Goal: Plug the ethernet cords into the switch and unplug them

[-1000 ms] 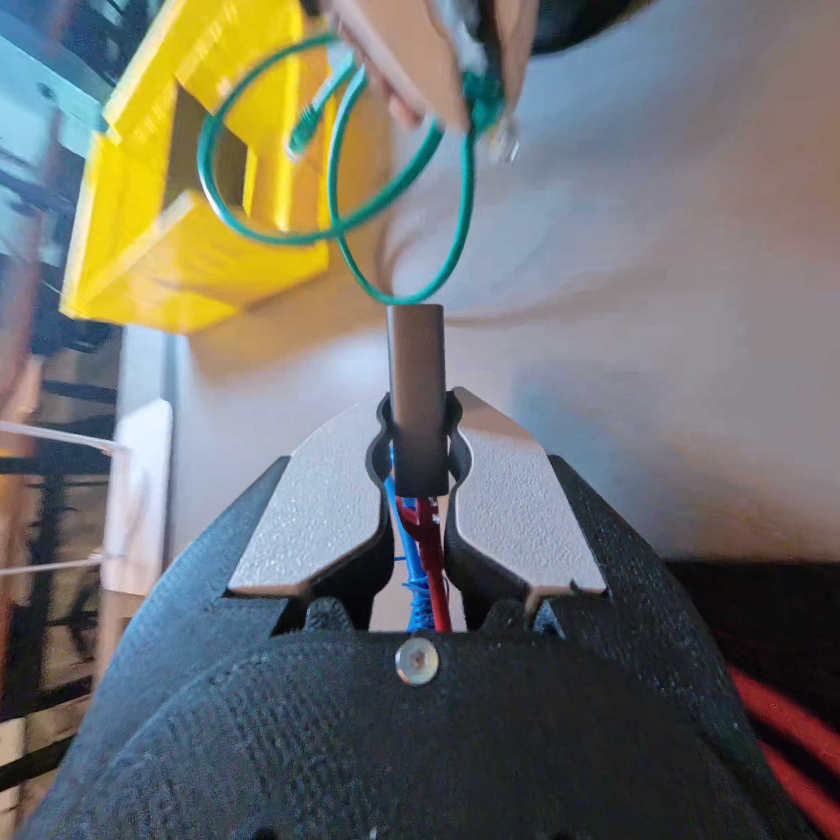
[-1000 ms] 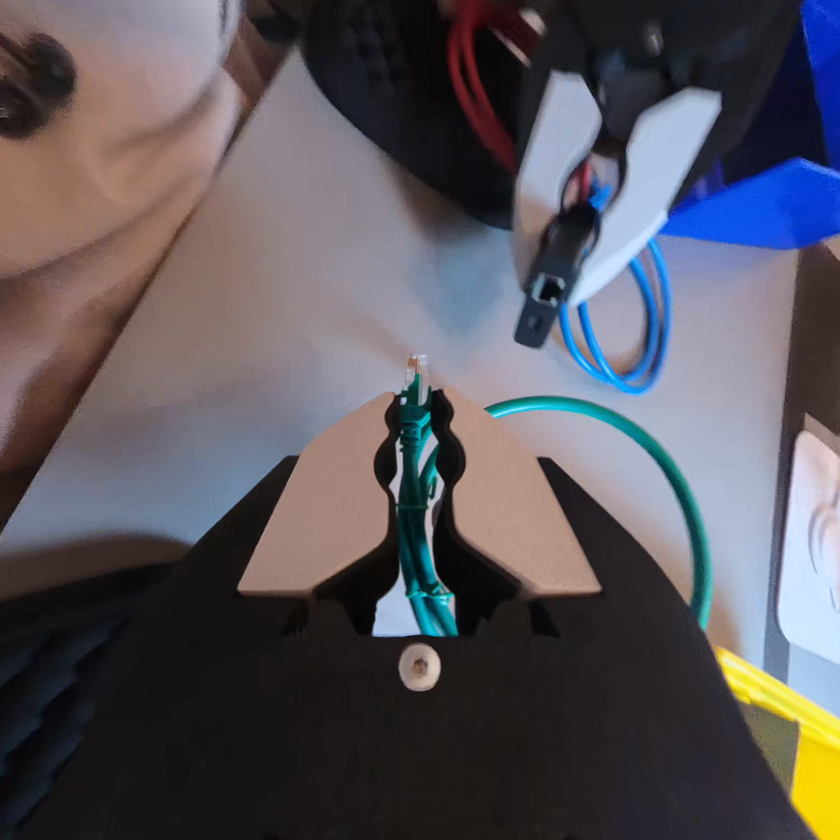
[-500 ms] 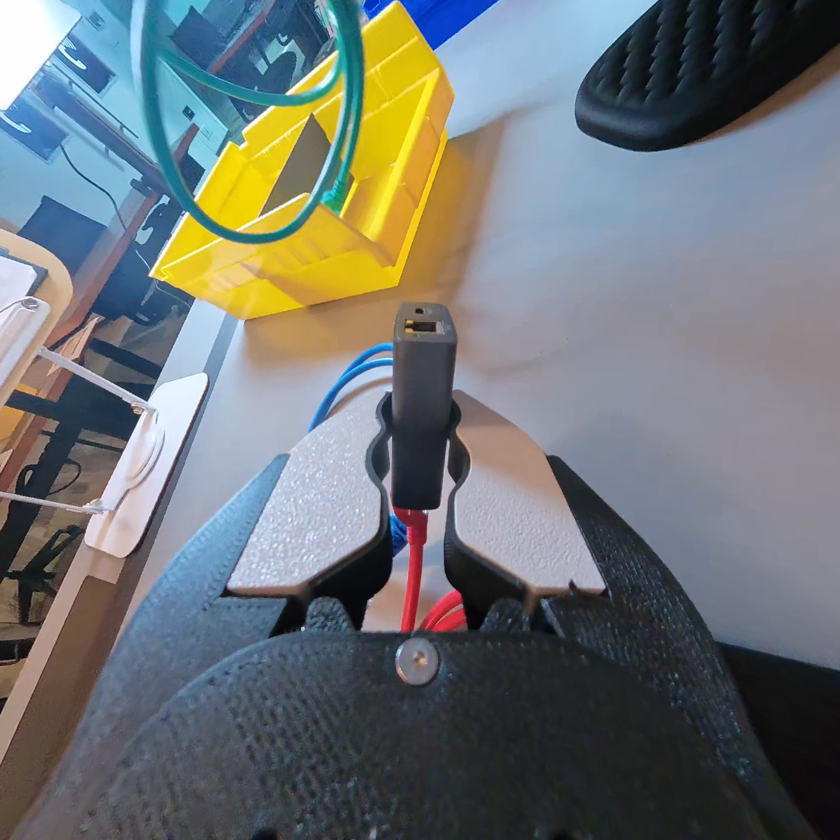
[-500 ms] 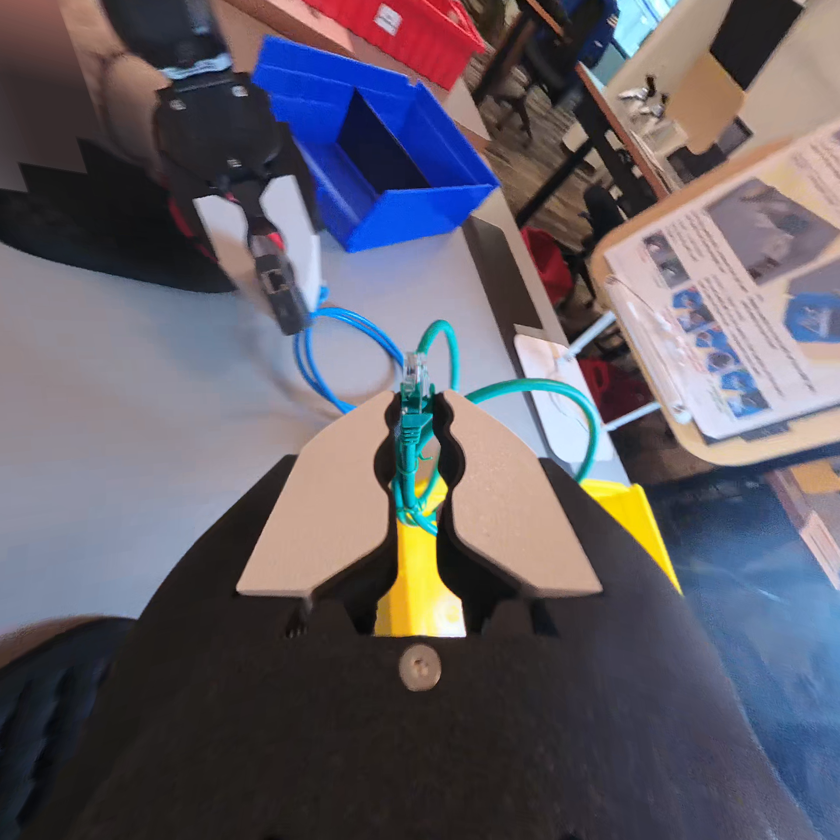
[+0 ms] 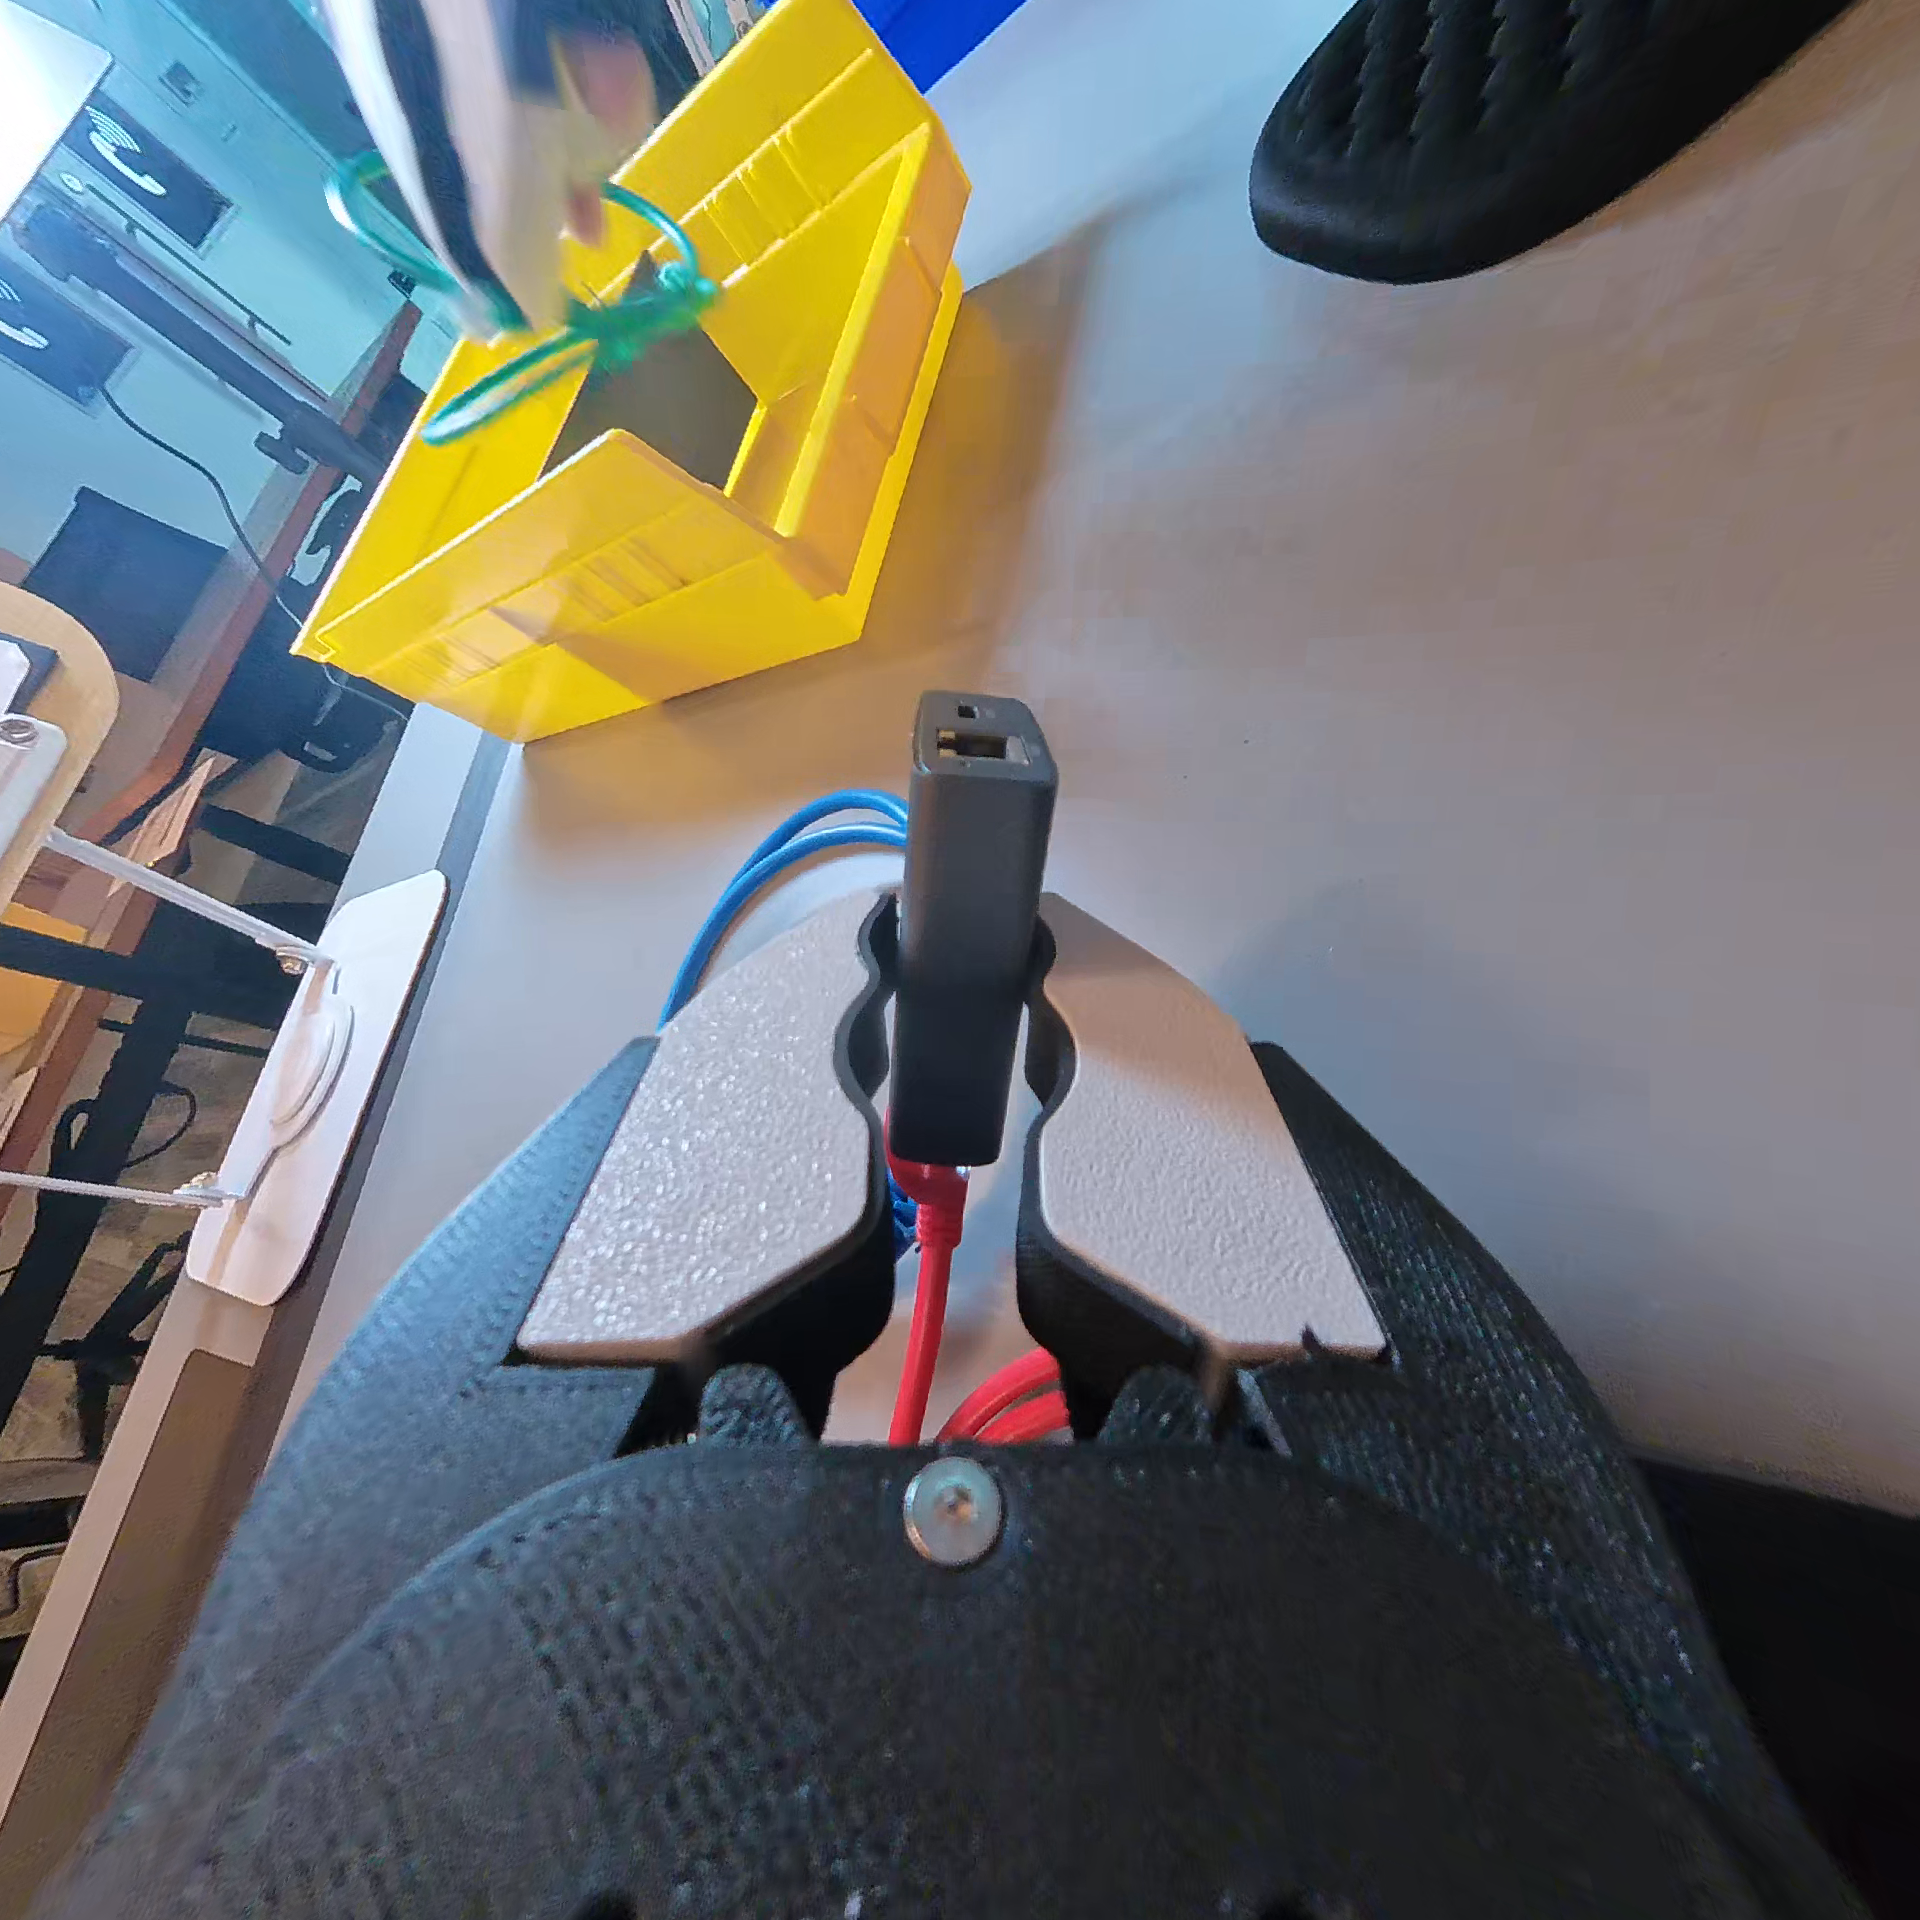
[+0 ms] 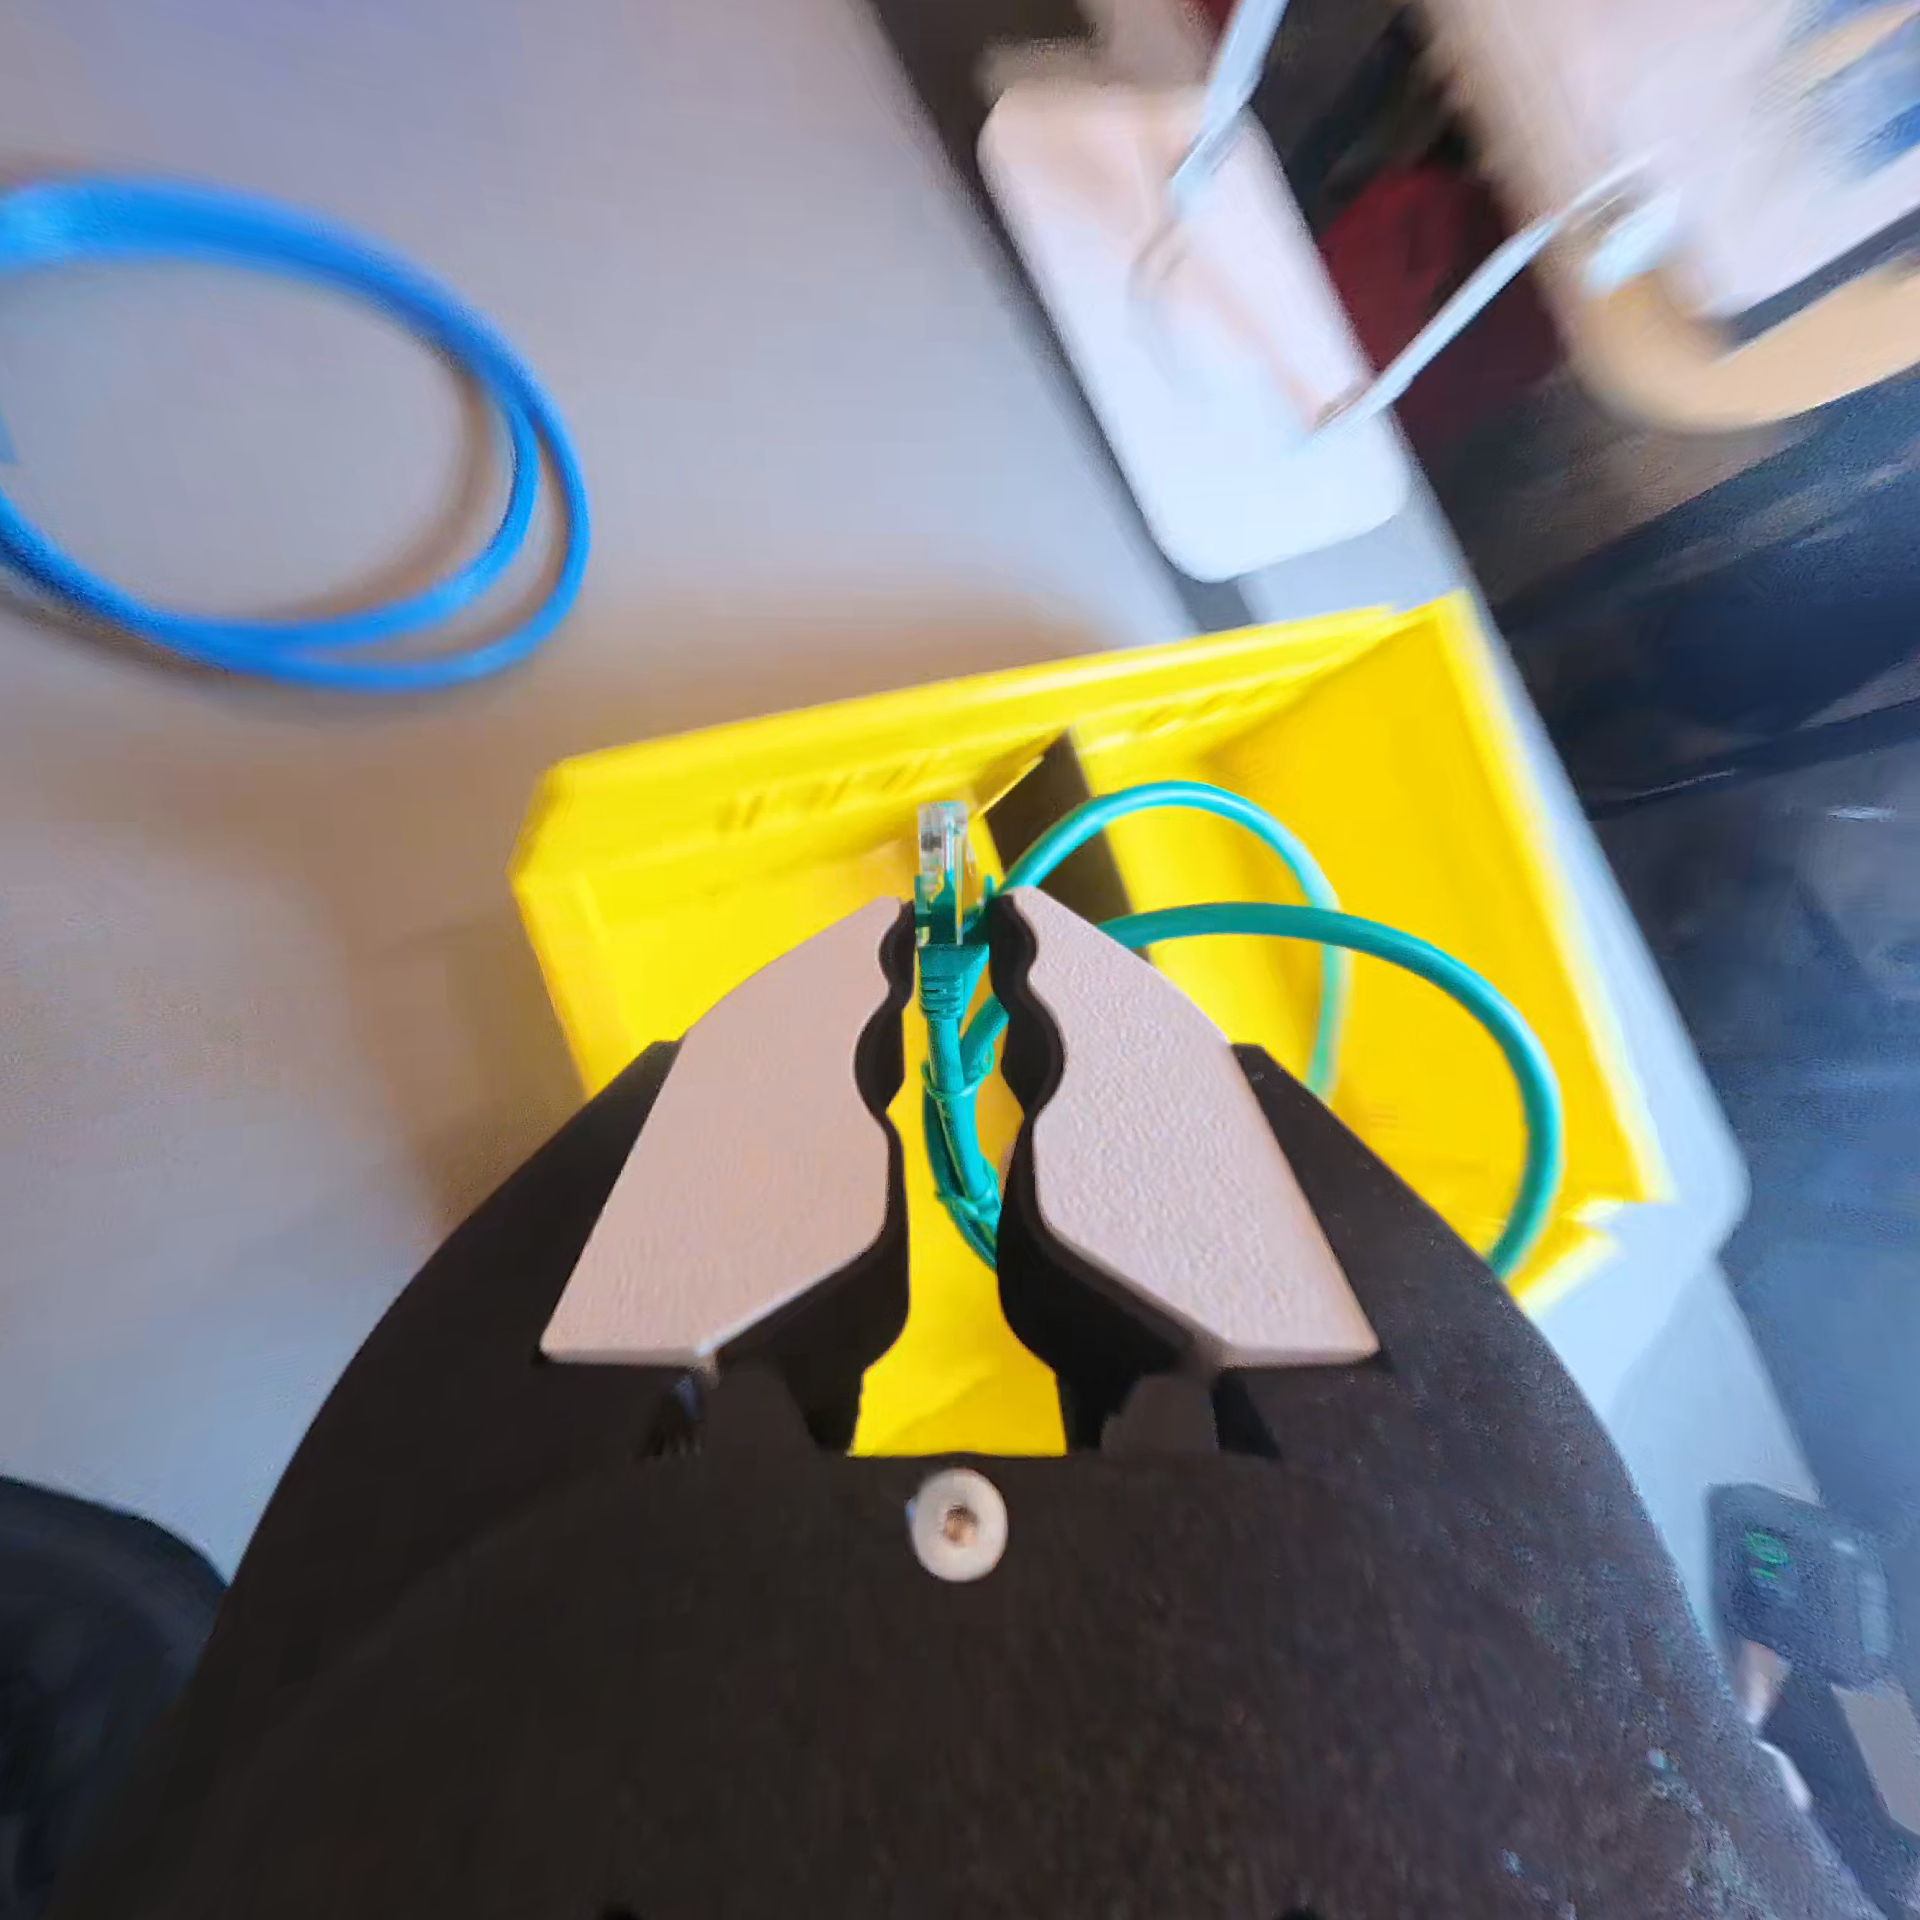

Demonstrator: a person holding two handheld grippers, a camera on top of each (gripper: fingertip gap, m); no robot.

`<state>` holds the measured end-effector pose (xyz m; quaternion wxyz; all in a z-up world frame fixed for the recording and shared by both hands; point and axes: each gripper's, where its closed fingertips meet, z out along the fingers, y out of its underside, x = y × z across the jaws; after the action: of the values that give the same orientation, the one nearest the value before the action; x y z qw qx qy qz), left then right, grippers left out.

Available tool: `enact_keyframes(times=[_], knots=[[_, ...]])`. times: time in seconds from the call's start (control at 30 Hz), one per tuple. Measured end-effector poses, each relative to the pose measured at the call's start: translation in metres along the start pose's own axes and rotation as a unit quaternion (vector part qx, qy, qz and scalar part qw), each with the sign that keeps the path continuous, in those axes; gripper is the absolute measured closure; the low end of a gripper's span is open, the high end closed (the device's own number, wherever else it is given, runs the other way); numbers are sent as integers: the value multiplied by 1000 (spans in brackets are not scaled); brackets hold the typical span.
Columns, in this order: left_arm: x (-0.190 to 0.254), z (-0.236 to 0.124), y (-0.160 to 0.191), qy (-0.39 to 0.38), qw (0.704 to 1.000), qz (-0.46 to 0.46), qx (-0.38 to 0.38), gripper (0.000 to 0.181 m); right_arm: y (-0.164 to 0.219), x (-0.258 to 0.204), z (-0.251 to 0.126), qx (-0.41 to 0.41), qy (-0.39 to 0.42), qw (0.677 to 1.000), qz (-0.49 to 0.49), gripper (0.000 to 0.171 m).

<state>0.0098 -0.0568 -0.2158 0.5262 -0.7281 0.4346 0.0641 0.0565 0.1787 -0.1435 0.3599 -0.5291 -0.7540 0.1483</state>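
Observation:
My left gripper (image 5: 966,920) is shut on a small black switch (image 5: 979,821), held upright above the grey table with its empty port facing up. A red cord (image 5: 925,1299) is plugged into the switch's lower end. A blue cord (image 5: 774,857) lies coiled on the table behind it and shows in the right wrist view (image 6: 436,623). My right gripper (image 6: 951,914) is shut on the green cord (image 6: 940,977) just below its clear plug, over the yellow bin (image 6: 1382,790). The green loops (image 6: 1475,997) hang above the bin. In the left wrist view, the right gripper (image 5: 488,156) is blurred at the top left.
The yellow bin (image 5: 675,582) stands near the table's left edge. A white plate (image 5: 312,1081) with metal rods is fixed at that edge, also seen in the right wrist view (image 6: 1195,343). A black ribbed pad (image 5: 1558,135) lies at the far right. Across from one pair of fingers to the other is roughly 25 cm.
My right gripper has swung away from the switch, carrying the green cord over the yellow bin. My left gripper has tilted up a little and still holds the switch.

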Motion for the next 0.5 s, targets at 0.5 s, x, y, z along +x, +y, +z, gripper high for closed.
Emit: enact_keyframes(times=[0.5], knots=[[-7,-6,-8,-11,999,-18,28,159,-62,-110,-42,178,-108,977,-51,129]])
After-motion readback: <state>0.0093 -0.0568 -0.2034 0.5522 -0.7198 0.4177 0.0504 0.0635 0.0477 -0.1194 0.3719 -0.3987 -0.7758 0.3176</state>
